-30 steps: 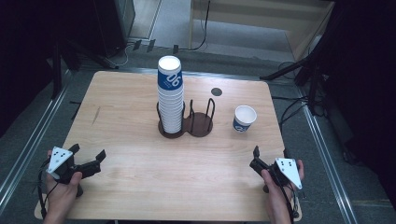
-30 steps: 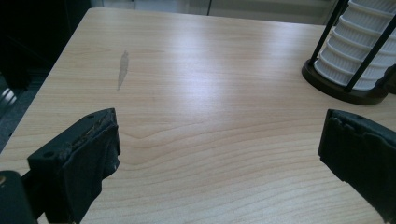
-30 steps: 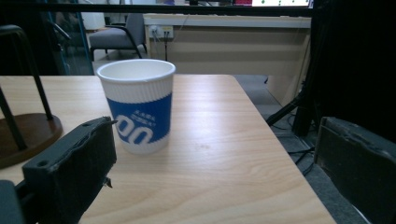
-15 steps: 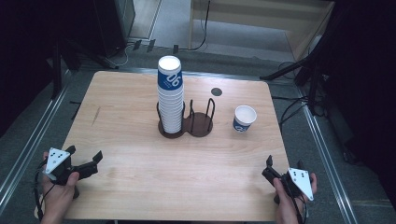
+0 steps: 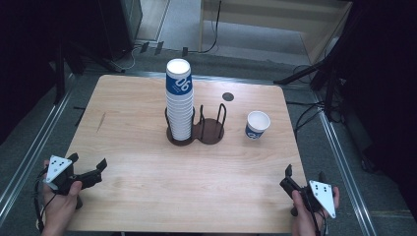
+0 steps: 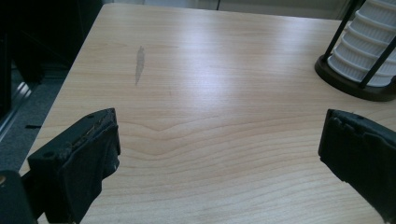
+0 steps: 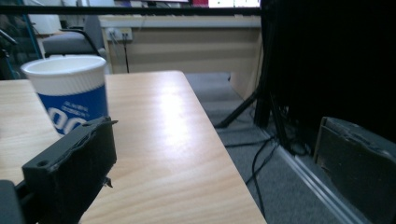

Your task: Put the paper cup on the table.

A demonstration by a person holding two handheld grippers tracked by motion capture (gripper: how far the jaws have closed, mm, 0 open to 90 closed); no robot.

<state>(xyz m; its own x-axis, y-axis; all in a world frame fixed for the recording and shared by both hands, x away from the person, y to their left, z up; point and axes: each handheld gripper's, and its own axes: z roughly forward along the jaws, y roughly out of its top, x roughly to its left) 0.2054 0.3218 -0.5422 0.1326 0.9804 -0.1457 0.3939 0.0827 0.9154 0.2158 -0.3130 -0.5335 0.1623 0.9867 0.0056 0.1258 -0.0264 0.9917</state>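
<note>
Both pairs of jaws stand wide, holding nothing: the left gripper (image 5: 88, 169) at the near left corner, the right gripper (image 5: 302, 178) at the near right edge of the pale wooden table (image 5: 133, 162). The lone blue-and-white paper cup (image 5: 257, 125) sits well ahead of the right one, beside the tall stack of paper cups (image 5: 180, 101) in the dark wire holder (image 5: 211, 129). Probably best approached level, straddling the cup squarely.

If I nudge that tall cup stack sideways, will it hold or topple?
The cup stack rises well above the holder's black posts, so its upper part would likely lean or spill. The cups look like thin paper, probably light and easily crushed. The holder seems small-based, so it may slide too.
</note>
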